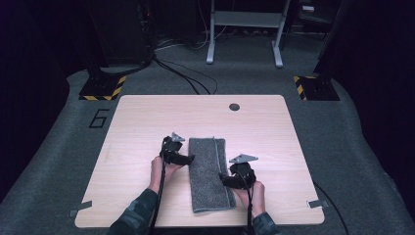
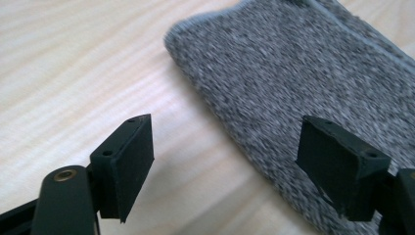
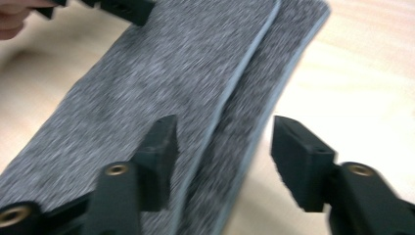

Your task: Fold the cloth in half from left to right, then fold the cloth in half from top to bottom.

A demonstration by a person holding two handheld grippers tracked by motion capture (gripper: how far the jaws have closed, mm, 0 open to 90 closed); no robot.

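A grey towel [image 1: 210, 171] lies folded into a long narrow strip on the wooden table [image 1: 147, 117], running from near to far. My left gripper [image 1: 188, 157] sits at the strip's far left edge. In the left gripper view its jaws stand open [image 2: 225, 132], with bare wood and the towel's edge [image 2: 303, 73] between them. My right gripper [image 1: 224, 178] is at the strip's right side, near the front. Its jaws are open [image 3: 222, 129] just above the towel's hemmed edge [image 3: 171, 73] and touch nothing. The other gripper [image 3: 122, 7] shows at the top left of that view.
A round cable hole [image 1: 234, 106] sits near the table's far edge. Tape strips mark the front corners [image 1: 80, 208] [image 1: 318, 203]. Beyond the table are carpet, cables [image 1: 186, 73], a white desk frame [image 1: 244, 29] and striped stand bases [image 1: 103, 87].
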